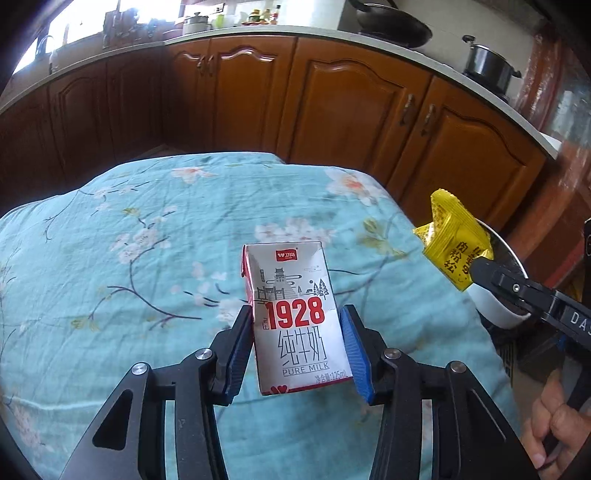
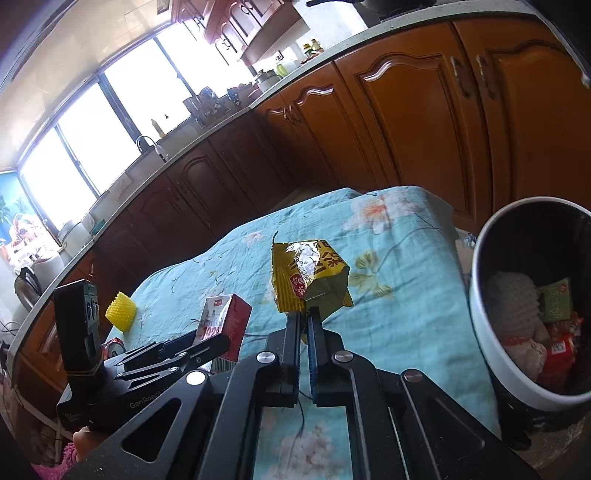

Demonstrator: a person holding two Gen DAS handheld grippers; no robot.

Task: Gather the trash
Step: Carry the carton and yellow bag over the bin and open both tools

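Here, wrapper (image 2: 309, 277) (yellow) in right claw (image 2: 302, 325)

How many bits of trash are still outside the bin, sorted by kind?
Milk carton, in the left tongs: 1
Yellow wrapper, in the right tongs: 1
Yellow foam sleeve: 1
Drink can: 1
Total: 4

A home kitchen: brown wooden cabinets (image 1: 351, 107) run under a pale countertop (image 1: 258, 31), where a wok (image 1: 391, 24) and a pot (image 1: 487, 66) stand. A sink tap (image 2: 146, 142) sits below a big bright window (image 2: 110, 122), and a kettle (image 2: 26, 291) stands farther along the counter.
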